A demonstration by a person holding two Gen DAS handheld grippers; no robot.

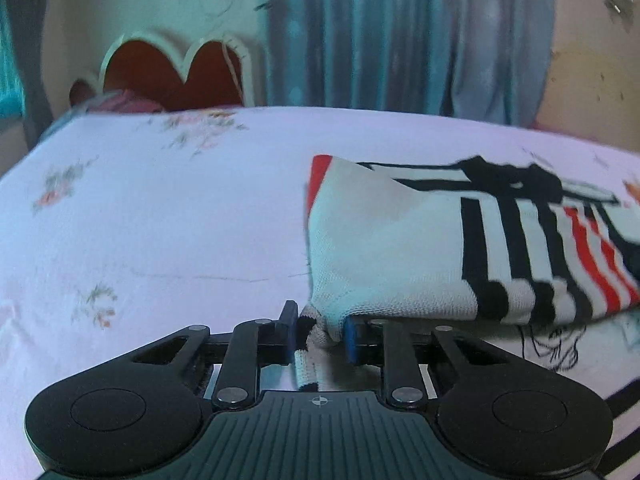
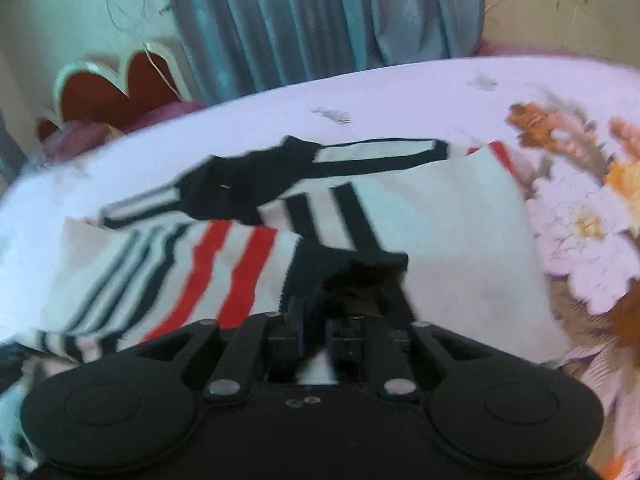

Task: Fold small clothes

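A small white knit garment [image 1: 392,248] with black and red stripes lies on the bed, partly folded over itself. In the left wrist view its lower left corner is bunched between the blue pads of my left gripper [image 1: 320,330], which is shut on that fabric. In the right wrist view the same garment [image 2: 452,240] spreads ahead, with a black tie band [image 2: 248,188] across its far side. My right gripper [image 2: 316,322] sits on the near edge, its narrow jaws pinching black and white cloth. The picture there is blurred.
The bed is covered by a pale pink floral sheet [image 1: 160,220], with large flower prints at the right [image 2: 580,220]. A red headboard with a white scalloped rim [image 1: 172,72] and a blue-grey curtain [image 1: 380,32] stand behind the bed.
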